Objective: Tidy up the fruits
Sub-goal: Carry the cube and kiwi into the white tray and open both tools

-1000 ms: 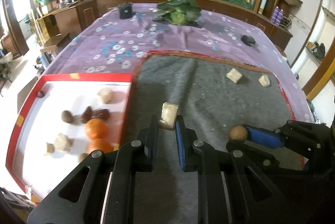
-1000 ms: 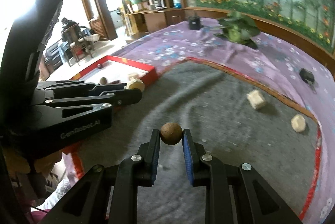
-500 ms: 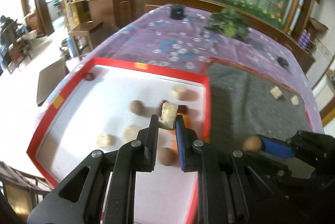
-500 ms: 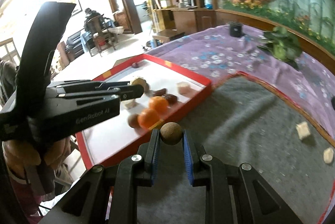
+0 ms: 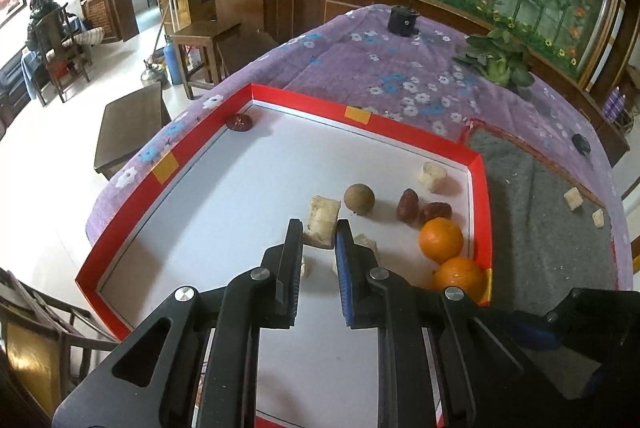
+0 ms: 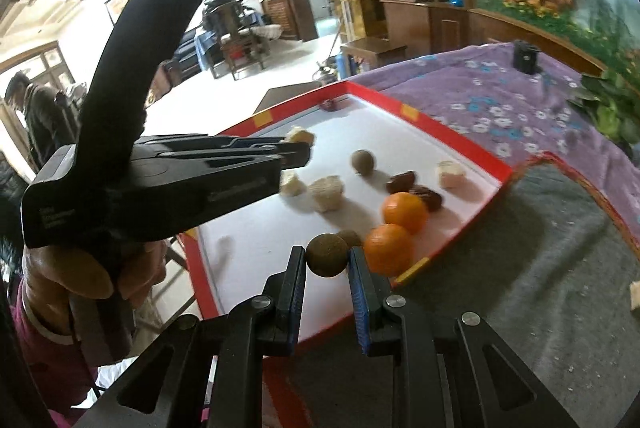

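My left gripper (image 5: 318, 232) is shut on a pale cut chunk of fruit (image 5: 321, 222) and hangs over the white floor of the red-rimmed tray (image 5: 400, 131). In the right wrist view the left gripper (image 6: 298, 143) shows side-on with the same chunk (image 6: 301, 136) at its tips. My right gripper (image 6: 326, 262) is shut on a small brown round fruit (image 6: 327, 254) above the tray's near edge (image 6: 416, 266). Inside the tray lie two oranges (image 5: 441, 240), two dark red dates (image 5: 408, 204), a brown round fruit (image 5: 359, 199) and several pale chunks (image 5: 432, 176).
A grey felt mat (image 5: 548, 228) to the right of the tray holds two pale chunks (image 5: 573, 198). Purple flowered cloth (image 5: 380, 63) covers the table, with a leafy plant (image 5: 498, 61) and a black cup (image 5: 404, 20) at the far end. One date (image 5: 239, 122) sits in the tray's far corner. A hand (image 6: 68, 268) holds the left gripper.
Both grippers have travelled left from over the grey mat to the tray, each keeping its fruit. The left one now hangs well inside the tray, the right one at its near edge.
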Demonstrator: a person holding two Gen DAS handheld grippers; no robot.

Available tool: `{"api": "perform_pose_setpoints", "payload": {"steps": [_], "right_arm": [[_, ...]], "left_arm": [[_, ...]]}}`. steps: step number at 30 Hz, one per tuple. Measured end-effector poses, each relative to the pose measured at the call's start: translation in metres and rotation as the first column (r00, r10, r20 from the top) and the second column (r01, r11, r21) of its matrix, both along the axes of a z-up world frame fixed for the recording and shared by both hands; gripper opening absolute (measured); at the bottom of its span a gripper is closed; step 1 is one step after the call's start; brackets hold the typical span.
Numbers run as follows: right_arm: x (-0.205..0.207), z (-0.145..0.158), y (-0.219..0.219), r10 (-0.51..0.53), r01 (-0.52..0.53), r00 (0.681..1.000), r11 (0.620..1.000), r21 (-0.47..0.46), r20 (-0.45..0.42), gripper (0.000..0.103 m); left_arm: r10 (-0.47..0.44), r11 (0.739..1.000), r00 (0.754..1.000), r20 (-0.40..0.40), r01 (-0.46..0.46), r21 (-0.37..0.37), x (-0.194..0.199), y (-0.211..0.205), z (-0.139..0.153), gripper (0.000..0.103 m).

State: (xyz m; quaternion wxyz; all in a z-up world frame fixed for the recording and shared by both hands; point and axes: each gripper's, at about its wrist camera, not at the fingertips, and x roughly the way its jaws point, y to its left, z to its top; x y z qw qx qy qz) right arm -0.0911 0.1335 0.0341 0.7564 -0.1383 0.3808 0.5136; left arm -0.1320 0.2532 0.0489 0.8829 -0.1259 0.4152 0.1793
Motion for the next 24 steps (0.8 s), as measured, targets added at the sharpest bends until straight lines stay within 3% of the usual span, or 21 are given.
{"api": "perform_pose_setpoints", "payload": {"steps": [24], "right_arm": [[-0.013,-0.017,0.023,0.071,-0.071,0.997,0.997,-0.043,-0.022,0.02]], "left_arm": [[0.026,1.0,1.0,-0.007,-0.026,-0.006,-0.004,0.008,-0.007,0.015]]}}
